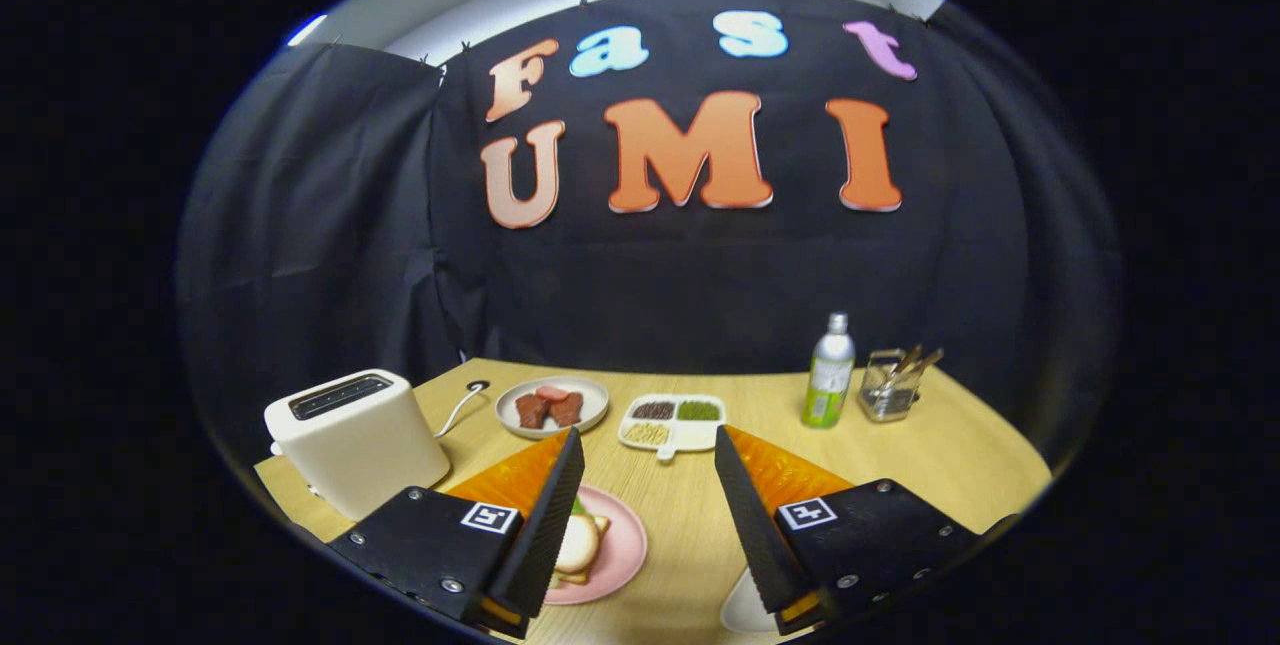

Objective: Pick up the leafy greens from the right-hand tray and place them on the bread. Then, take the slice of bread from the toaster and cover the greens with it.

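Risk: the bread (578, 547) on the pink plate (622, 553) is sitting half hidden behind the left finger, with a bit of green showing at its top edge; a descent from here could be clipping the plate rim.
Toaster (352, 437): standing well left of the fingers; whether a slice is sitting in its slot I cannot tell.
Right-hand tray (745, 613): only a white edge is peeking out by the right finger.
Jaws: the gripper (648, 455) is hanging wide open, holding and touching nothing.
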Tool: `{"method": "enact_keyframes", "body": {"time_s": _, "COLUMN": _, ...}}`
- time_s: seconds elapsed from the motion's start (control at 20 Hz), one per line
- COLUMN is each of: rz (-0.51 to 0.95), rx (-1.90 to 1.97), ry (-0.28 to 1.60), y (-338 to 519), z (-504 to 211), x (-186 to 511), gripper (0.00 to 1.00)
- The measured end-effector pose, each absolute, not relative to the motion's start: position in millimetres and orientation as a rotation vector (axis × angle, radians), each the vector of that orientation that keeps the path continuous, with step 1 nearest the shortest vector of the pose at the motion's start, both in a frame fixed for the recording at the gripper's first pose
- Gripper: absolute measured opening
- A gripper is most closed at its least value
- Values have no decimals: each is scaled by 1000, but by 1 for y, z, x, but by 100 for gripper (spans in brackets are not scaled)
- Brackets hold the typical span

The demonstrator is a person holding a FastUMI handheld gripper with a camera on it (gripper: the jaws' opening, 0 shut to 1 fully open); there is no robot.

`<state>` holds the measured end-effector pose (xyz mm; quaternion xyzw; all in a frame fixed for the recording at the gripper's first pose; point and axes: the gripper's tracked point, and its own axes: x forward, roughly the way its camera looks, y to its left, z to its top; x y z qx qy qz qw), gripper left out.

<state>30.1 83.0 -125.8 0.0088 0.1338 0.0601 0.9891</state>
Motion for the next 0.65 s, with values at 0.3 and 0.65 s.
{"method": "enact_keyframes", "body": {"time_s": 0.3, "rz": 67, "rx": -27, "ry": 93, "y": 72, "z": -66, "x": 21, "gripper": 92}}
{"method": "enact_keyframes", "body": {"time_s": 0.65, "rz": 54, "rx": -48, "ry": -29, "y": 76, "z": -40, "x": 17, "gripper": 97}}
